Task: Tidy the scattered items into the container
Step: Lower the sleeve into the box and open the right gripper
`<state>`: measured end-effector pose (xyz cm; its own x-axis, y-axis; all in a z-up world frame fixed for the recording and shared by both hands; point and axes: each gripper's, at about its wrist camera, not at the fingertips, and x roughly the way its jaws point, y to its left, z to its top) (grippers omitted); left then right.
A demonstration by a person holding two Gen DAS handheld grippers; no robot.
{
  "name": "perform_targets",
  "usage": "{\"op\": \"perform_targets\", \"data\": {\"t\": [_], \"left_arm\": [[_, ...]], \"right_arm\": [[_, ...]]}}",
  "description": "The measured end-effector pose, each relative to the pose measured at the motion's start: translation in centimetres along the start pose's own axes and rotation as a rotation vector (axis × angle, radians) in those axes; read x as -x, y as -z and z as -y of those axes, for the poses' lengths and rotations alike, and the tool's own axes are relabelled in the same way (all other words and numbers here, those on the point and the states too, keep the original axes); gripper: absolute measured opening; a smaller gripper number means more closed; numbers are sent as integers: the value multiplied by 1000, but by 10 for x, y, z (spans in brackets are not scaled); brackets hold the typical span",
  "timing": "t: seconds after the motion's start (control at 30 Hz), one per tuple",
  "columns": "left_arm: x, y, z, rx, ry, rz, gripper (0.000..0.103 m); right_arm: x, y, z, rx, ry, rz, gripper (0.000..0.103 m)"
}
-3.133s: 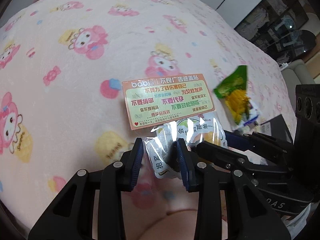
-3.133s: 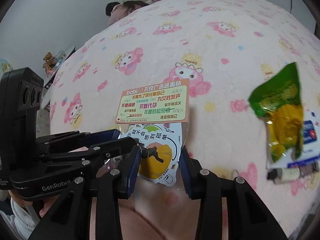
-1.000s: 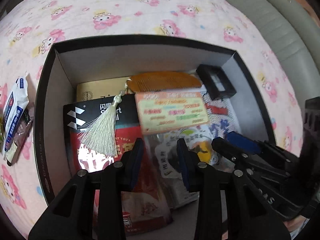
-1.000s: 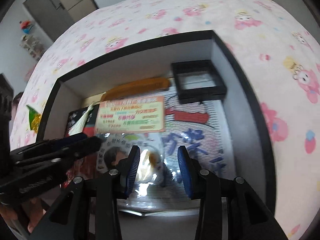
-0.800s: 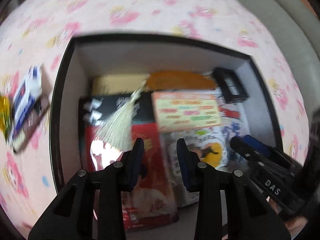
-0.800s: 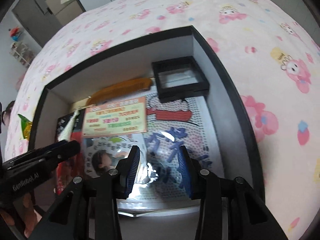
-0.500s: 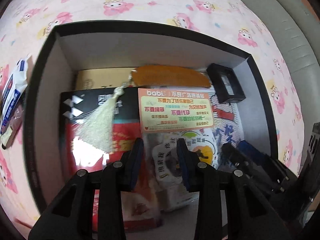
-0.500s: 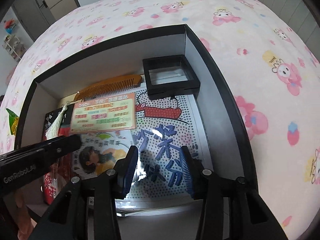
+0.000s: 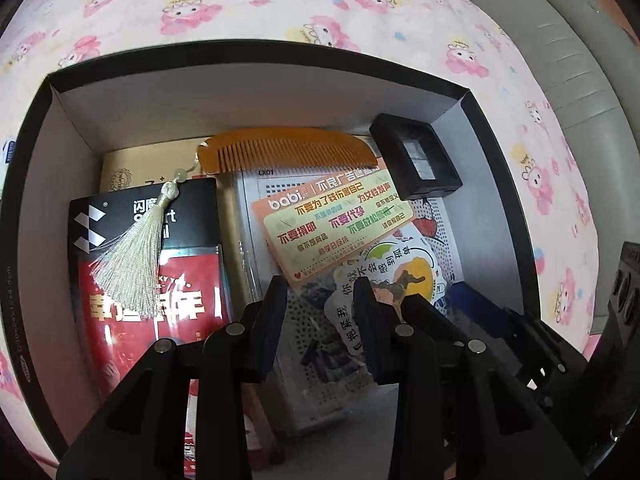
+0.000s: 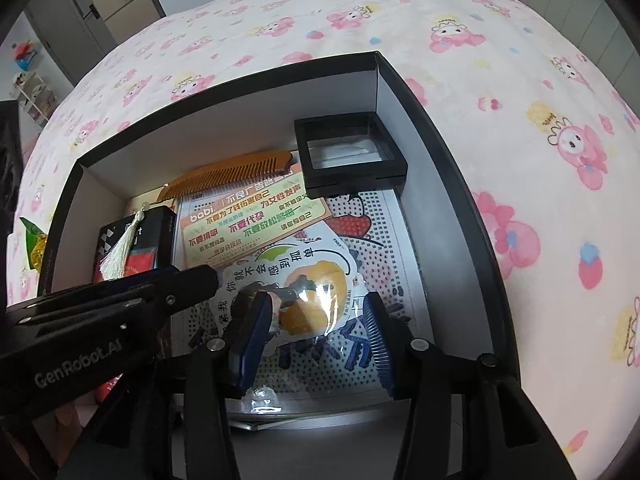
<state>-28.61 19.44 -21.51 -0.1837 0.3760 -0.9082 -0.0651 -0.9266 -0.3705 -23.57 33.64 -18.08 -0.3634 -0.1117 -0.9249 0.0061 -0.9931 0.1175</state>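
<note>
The sticker pack, an orange header card over clear film with round stickers, lies inside the black box on a bead-pattern sheet. My left gripper points down at its lower corner. The film spans the narrow gap between its blue pads, and the jaws are just starting to open. My right gripper hangs over the same pack. Its jaws are opening and its pads stand clear on either side of the stickers. In the right wrist view the left gripper reaches in from the left.
The box also holds an orange comb with a pale tassel, a black display case, a red and black packet and a tan box. A green snack packet lies on the pink bedspread left of the box.
Both grippers carried the sticker pack from the bedspread into the box. Over the last second the right jaws spread off it, and the card end swung round on the bead sheet.
</note>
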Motion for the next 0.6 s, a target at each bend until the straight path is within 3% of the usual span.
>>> {"op": "perform_targets", "data": {"t": [0.33, 0.47, 0.6], "left_arm": [[-6, -24, 14, -18, 37, -62, 36], [5, -16, 11, -31, 16, -24, 36], [31, 0, 12, -80, -28, 70, 38]], "right_arm": [[-6, 2, -5, -11, -22, -15, 43], [-7, 3, -4, -20, -36, -6, 43], [-2, 5, -2, -48, -22, 16, 44]]}}
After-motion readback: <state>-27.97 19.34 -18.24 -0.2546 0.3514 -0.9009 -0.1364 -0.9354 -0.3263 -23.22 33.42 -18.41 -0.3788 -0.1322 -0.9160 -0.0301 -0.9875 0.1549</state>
